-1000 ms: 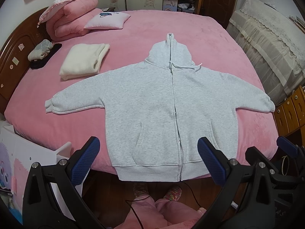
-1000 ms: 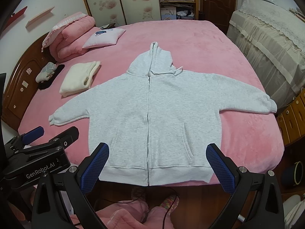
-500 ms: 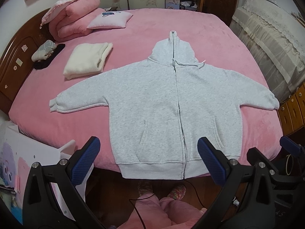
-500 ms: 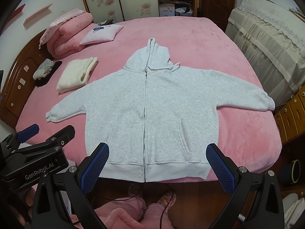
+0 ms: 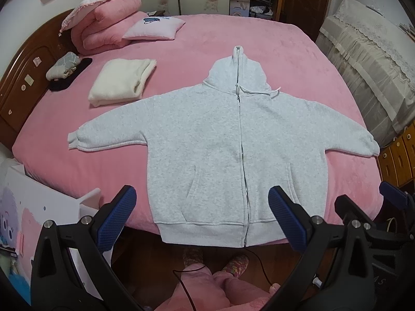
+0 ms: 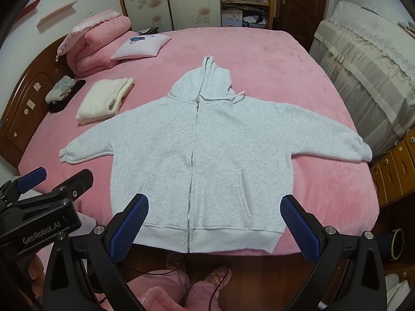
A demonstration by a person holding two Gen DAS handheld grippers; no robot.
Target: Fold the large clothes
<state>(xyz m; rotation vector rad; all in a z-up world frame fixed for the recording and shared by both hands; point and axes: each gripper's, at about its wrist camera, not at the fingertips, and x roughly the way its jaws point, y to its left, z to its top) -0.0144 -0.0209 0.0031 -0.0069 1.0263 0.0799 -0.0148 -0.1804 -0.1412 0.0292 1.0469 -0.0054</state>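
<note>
Far left against the wooden headboard (image 5: pixel 18 83) there's a grey bundle (image 5: pixel 63 65) on sth black, then rolled pink bedding (image 5: pixel 103 26) w/ a pale pillow (image 5: pixel 154 27) beside it, and a folded cream garment (image 5: pixel 122 81) just beyond the hoodie's left sleeve. The grey zip hoodie (image 5: pixel 220 140) lies flat, front up, in the middle of the pink bed (image 5: pixel 298 59): zip closed, hood pointing to the far side, both sleeves spread out, hem at the near edge and hanging slightly over it. Left gripper (image 5: pixel 201 219) hovers above the near edge over the hem, jaws wide apart, nothing between them, not touching the fabric. Right gripper (image 6: pixel 215 225) sits just beside it, also spread wide and empty, framing the hem around the right pocket. Person's feet in patterned slippers (image 6: pixel 218 276) on the wood floor below. Off to the right, a lace-covered piece of furniture (image 6: pixel 371 59) and wooden drawers (image 6: pixel 394 171)
</note>
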